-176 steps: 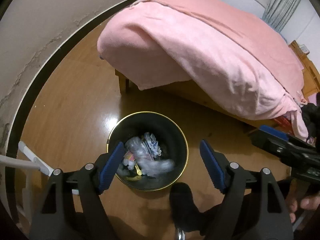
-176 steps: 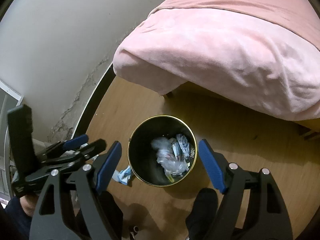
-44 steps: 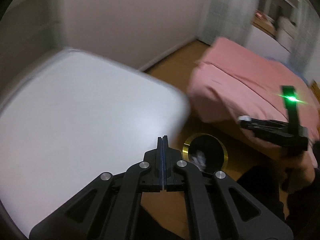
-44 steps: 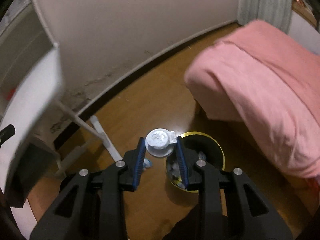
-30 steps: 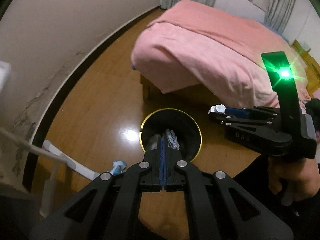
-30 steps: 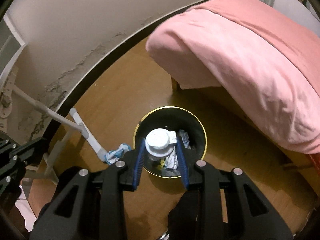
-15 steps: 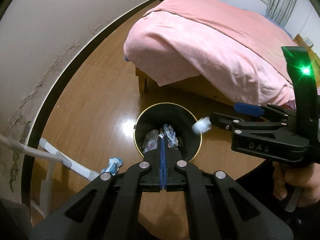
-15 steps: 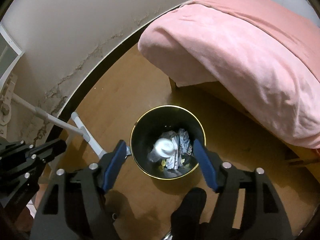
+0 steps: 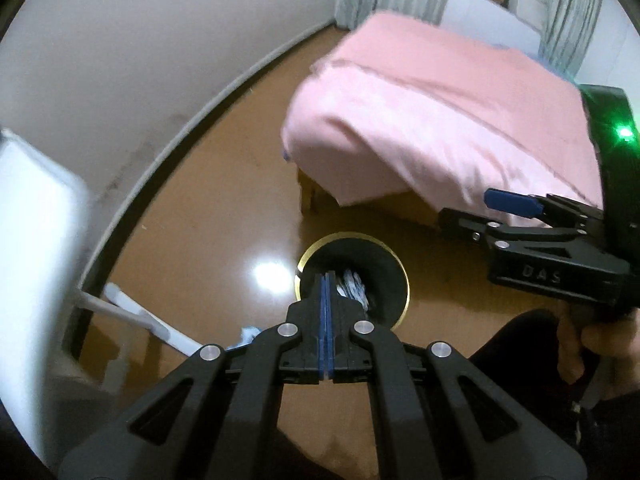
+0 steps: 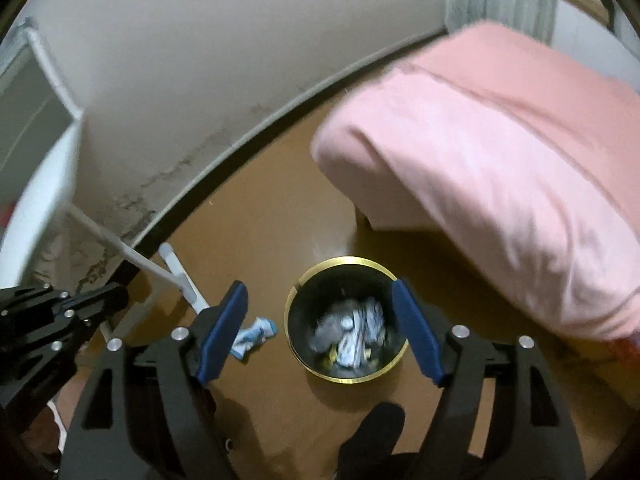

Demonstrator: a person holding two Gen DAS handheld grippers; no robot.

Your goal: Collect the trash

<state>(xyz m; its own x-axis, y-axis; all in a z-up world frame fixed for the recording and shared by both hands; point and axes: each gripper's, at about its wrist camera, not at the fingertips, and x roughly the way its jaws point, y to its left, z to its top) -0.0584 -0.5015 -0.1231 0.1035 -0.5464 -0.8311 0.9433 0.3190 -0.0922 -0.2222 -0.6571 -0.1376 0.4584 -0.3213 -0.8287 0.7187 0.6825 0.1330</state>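
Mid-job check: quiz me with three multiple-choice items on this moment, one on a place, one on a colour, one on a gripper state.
1. The blue-and-white wrapper lies:
A. inside the bin
B. on the floor beside the bin
C. on the bed

2. The bin has a rim that is:
A. gold
B. red
C. white

3. The left gripper is:
A. wide open
B. clamped on a bottle
C. shut, empty

Answers: 1 B, it rests on bare floor left of the bin. 2 A, a gold ring edges the black wall. 3 C, its blue pads meet with nothing between.
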